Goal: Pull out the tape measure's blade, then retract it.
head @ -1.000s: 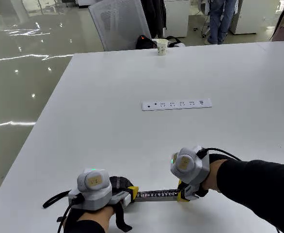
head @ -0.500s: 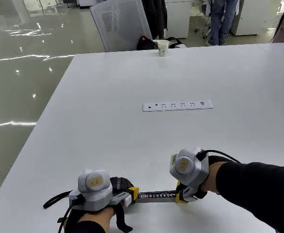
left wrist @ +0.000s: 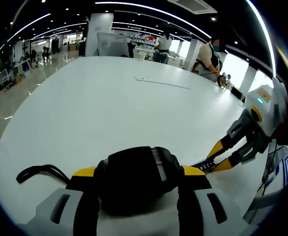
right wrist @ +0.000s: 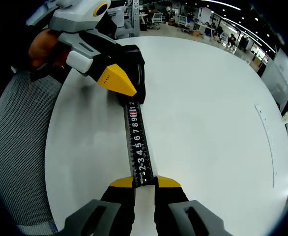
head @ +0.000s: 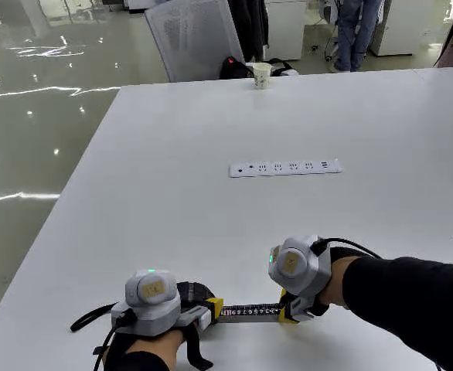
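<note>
At the near edge of a white table (head: 211, 116), the left gripper (left wrist: 139, 172) is clamped around a black tape measure (right wrist: 134, 66). The right gripper (right wrist: 145, 183), jaws narrow, pinches the tip of the blade (right wrist: 136, 142), which is a short way out. Best to move the tip in line with the case, blade flat, without letting go early

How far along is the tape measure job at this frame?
Done: a short stretch of blade is out of the case. In hand: the left gripper clamps the case, the right gripper pinches the blade tip. Left: retraction; the blade is not back inside, and one frame cannot show whether it has begun.
</note>
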The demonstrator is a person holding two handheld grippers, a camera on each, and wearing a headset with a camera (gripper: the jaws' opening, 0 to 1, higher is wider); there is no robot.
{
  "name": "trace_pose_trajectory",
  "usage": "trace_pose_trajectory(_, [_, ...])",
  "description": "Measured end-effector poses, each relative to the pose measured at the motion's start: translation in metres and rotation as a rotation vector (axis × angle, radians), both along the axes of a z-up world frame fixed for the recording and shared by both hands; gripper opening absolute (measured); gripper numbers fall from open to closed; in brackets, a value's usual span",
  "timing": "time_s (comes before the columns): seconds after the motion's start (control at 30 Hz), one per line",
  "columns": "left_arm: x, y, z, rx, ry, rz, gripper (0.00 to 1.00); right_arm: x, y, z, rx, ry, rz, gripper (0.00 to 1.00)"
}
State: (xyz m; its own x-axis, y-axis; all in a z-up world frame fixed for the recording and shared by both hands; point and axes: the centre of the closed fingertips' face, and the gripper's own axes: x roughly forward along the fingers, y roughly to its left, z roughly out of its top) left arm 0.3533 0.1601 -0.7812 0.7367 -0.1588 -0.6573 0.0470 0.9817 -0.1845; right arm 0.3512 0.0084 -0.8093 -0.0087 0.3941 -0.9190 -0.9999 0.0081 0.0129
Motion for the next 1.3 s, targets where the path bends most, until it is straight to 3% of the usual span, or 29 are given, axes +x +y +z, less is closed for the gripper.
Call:
trace_pose_trajectory(0.33, [0.001,0.001,0.0,-0.003,0.005,0.0,0.6,-0.001,0.004,0.0,0.0,0.004,-0.002,0.11])
trace_pose_trajectory(0.47, [0.002,0.0,-0.001,-0.006,0.007,0.0,0.6,-0.002,0.006,0.0,0.005,0.006,0.03,0.11])
trace_pose_trajectory(0.53, [0.002,0.0,-0.001,-0.006,0.008,0.0,0.6,-0.002,0.005,0.0,-0.001,0.027,-0.01,0.11])
trace_pose_trajectory(0.83, [0.001,0.0,-0.001,-0.011,0.007,-0.002,0.6,-0.003,0.008,0.0,0.007,0.022,0.043,0.11])
trace_pose_trajectory(1.0, [0.0,-0.001,-0.001,-0.015,0.01,-0.003,0.59,-0.003,0.011,0.0,0.011,0.028,0.001,0.1])
trace_pose_trajectory(1.3, [-0.001,0.001,-0.001,-0.028,0.013,0.0,0.6,-0.001,0.015,-0.001,0.018,0.032,-0.008,0.11])
